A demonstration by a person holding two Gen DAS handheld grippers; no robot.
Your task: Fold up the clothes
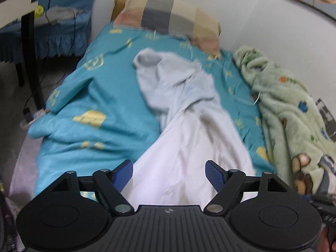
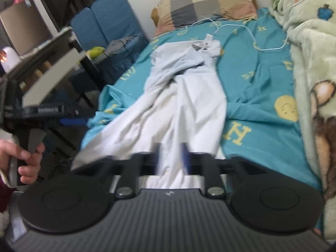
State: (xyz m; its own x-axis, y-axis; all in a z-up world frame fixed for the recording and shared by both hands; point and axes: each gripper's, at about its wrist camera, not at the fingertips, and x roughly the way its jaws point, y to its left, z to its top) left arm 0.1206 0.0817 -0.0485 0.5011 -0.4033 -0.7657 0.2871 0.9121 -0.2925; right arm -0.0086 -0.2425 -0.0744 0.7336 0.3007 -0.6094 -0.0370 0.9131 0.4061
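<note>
A pale garment (image 1: 184, 109) is lying crumpled lengthwise on the teal bedsheet (image 1: 84, 96). The left gripper (image 1: 169, 173) is standing released over its near end, pads clear. The right gripper (image 2: 171, 157) is blurring part-open, cloth between its jaws, grip uncertain.

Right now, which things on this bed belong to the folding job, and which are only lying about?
For the job:
- crumpled pale blue-white garment
- left gripper, jaws wide apart over its near end
- right gripper, cloth between its blurred fingers

Lying about:
- checked beige-grey pillow
- fluffy green cartoon blanket
- thin white cable
- teal patterned bedsheet
</note>
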